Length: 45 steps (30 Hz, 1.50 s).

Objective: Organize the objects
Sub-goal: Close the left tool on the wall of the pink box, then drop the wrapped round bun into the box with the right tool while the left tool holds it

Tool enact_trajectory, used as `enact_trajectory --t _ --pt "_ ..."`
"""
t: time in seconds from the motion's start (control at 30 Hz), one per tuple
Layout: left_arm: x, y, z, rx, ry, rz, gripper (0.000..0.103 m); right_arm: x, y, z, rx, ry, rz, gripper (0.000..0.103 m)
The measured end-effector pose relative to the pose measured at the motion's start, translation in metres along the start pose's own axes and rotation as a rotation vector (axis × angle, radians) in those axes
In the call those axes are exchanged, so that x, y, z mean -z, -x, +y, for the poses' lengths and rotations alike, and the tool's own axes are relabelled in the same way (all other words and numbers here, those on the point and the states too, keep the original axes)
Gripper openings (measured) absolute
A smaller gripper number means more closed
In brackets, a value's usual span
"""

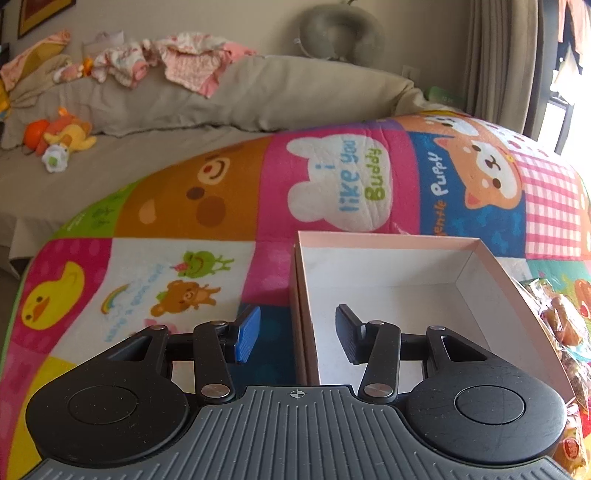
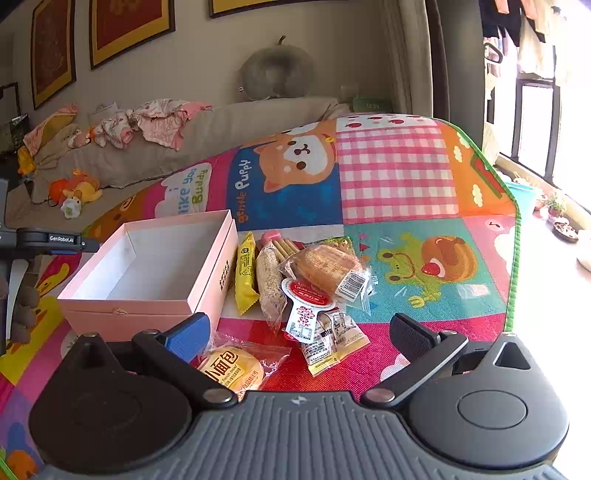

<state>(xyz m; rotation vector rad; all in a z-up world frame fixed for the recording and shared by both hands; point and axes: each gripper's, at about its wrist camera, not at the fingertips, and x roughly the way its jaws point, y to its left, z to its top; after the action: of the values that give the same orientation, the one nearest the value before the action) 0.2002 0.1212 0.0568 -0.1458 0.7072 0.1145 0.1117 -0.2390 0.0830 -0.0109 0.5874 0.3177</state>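
The left gripper [image 1: 295, 334] hangs with jaws apart and nothing between them, straddling the near wall of the pink box [image 1: 480, 258], which sits open and bare inside on the cartoon play mat [image 1: 229, 192]. The right gripper [image 2: 299, 338] stands wide and empty above wrapped snacks [image 2: 325, 269] lying just beside the box's right side. Behind the mat runs a beige sofa [image 1: 207, 107] strewn with pink clothes [image 1: 184, 62] and a plush toy [image 1: 66, 136]; framed pictures [image 2: 129, 29] hang above.
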Motion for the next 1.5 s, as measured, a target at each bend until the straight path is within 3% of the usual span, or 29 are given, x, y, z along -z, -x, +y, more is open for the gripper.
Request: enact_trajectory --t 0.1,0.2,0.47,0.67,0.8,0.87,1.03,1.3,1.5 --pt "0.004 -0.018 -0.002 -0.013 0.012 0.047 0.018 0.009 -0.007 0.004 -0.012 0.058 0.024 0.103" --pt "0.003 -0.026 -0.001 -0.01 0.086 0.077 0.014 0.021 -0.016 0.006 -0.036 0.071 0.066 0.103" --pt "0.01 -0.026 -0.012 -0.021 0.045 0.044 0.013 0.038 -0.033 0.019 -0.062 0.054 0.152 0.103" --pt "0.012 -0.026 -0.009 0.002 0.04 0.017 0.013 0.031 -0.036 0.044 -0.153 0.068 0.177 0.103" --pt "0.014 -0.027 -0.005 0.022 0.056 0.001 0.014 0.029 -0.063 0.055 -0.13 0.036 0.237 0.102" --pt "0.014 -0.027 -0.005 0.027 0.055 -0.005 0.014 0.029 -0.07 0.056 -0.131 0.013 0.26 0.088" --pt "0.015 -0.027 -0.005 0.029 0.047 -0.014 0.014 0.026 -0.05 0.064 -0.078 0.097 0.26 0.069" --pt "0.017 -0.026 -0.004 0.036 0.054 -0.019 0.014 0.011 0.011 0.072 -0.076 0.17 0.197 0.068" --pt "0.017 -0.026 -0.001 0.051 0.06 -0.021 0.015 -0.028 0.024 0.079 -0.202 0.11 0.183 0.068"
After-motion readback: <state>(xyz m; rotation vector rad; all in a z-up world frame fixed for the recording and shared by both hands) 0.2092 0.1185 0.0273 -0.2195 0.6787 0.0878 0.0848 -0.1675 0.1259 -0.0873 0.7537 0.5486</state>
